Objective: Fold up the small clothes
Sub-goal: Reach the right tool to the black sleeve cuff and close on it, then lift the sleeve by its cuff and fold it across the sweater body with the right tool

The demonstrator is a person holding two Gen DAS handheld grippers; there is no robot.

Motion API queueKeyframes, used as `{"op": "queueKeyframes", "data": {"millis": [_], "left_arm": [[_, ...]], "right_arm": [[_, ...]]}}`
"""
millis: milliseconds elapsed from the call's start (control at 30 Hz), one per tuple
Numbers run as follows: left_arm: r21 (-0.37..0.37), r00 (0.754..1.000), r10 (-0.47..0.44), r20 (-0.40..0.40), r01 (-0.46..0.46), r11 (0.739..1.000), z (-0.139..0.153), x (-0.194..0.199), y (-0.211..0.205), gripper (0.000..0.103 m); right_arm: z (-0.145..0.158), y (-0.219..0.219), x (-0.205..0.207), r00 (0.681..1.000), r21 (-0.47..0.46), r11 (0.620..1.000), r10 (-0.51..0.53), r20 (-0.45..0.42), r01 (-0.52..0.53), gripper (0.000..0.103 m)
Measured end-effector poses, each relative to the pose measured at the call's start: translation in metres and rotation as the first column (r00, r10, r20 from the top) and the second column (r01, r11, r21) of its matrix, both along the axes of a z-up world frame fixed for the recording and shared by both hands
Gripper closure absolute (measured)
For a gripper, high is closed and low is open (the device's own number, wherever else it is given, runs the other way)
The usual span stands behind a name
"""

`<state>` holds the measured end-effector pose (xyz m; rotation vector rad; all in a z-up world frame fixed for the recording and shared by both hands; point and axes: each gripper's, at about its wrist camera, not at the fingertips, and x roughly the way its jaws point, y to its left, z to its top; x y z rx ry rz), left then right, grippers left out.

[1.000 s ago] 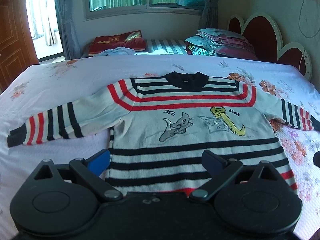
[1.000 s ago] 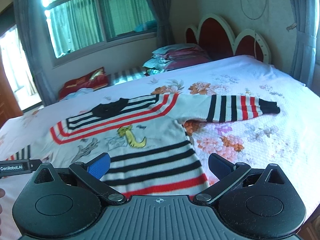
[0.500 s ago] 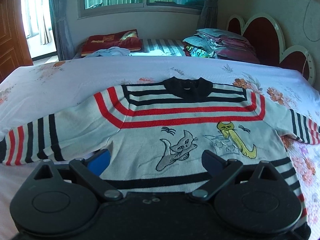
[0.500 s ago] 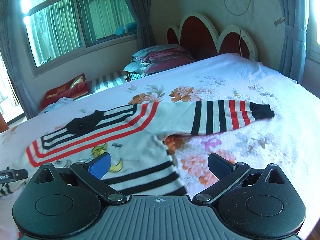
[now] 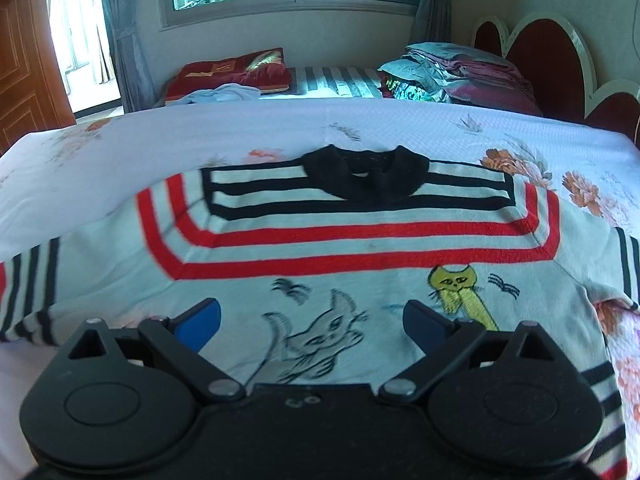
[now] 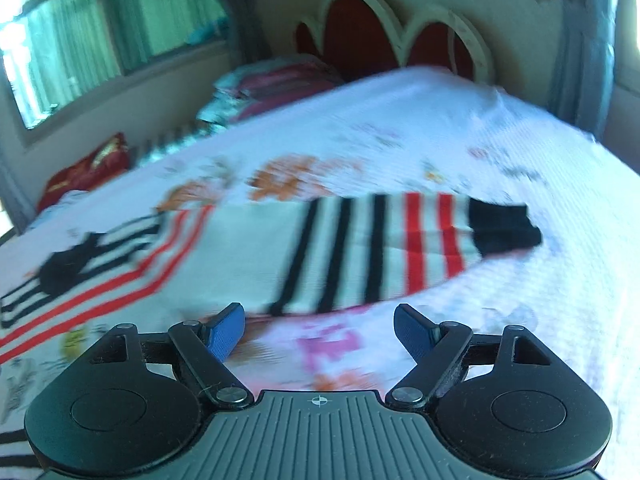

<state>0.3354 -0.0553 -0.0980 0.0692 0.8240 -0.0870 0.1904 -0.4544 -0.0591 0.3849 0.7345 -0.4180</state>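
Sweater (image 5: 360, 248) flat beneath left gripper (image 5: 312, 320), jaws apart

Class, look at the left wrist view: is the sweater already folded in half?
No. The sweater lies spread flat on the bed, collar, chest stripes and cat pictures all showing.

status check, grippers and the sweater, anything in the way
Left hand-held gripper open over sweater chest, empty. Right hand-held gripper open, facing the outstretched sleeve. Sweater flat on bed, unfolded. Nothing blocking.
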Motion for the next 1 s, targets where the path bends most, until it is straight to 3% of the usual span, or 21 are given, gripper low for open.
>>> {"op": "queueKeyframes", "data": {"millis": [233,300,367,533,667,700,833,1000], "left_arm": [[-0.005,1.000,0.027,0.006,-0.027,1.000,-0.011,0.016,-0.021,0.005],[0.011,0.999,0.027,0.027,-0.027,1.000,-0.012,0.018,-0.024,0.005],[0.039,0.999,0.016,0.040,-0.017,0.999,-0.012,0.019,-0.027,0.005],[0.061,1.000,-0.004,0.021,0.002,0.998,-0.012,0.022,-0.030,0.007],[0.020,1.000,0.017,-0.007,-0.017,1.000,-0.014,0.024,-0.026,0.007],[0.009,1.000,0.023,-0.012,-0.023,1.000,-0.014,0.025,-0.025,0.008],[-0.017,0.999,0.035,-0.001,-0.035,0.999,-0.013,0.025,-0.021,0.009],[-0.066,0.999,0.045,-0.004,-0.045,0.997,-0.003,0.029,-0.012,0.009]], "right_arm": [[-0.034,-0.078,0.002,0.989,0.070,0.987,-0.141,-0.048,0.144,0.024],[-0.043,-0.096,0.002,0.981,0.101,0.977,-0.182,-0.061,0.187,0.040],[-0.052,-0.112,0.004,0.972,0.147,0.961,-0.226,-0.071,0.234,0.049],[-0.056,-0.134,0.010,0.961,0.166,0.947,-0.275,-0.029,0.276,0.052],[-0.060,-0.149,0.016,0.945,0.165,0.932,-0.327,-0.009,0.324,0.085],[-0.061,-0.152,0.016,0.942,0.174,0.928,-0.334,0.001,0.329,0.091],[-0.054,-0.148,0.017,0.944,0.166,0.935,-0.325,0.053,0.313,0.096],[-0.016,-0.107,0.038,0.968,0.115,0.978,-0.191,0.165,0.174,0.096]]}}
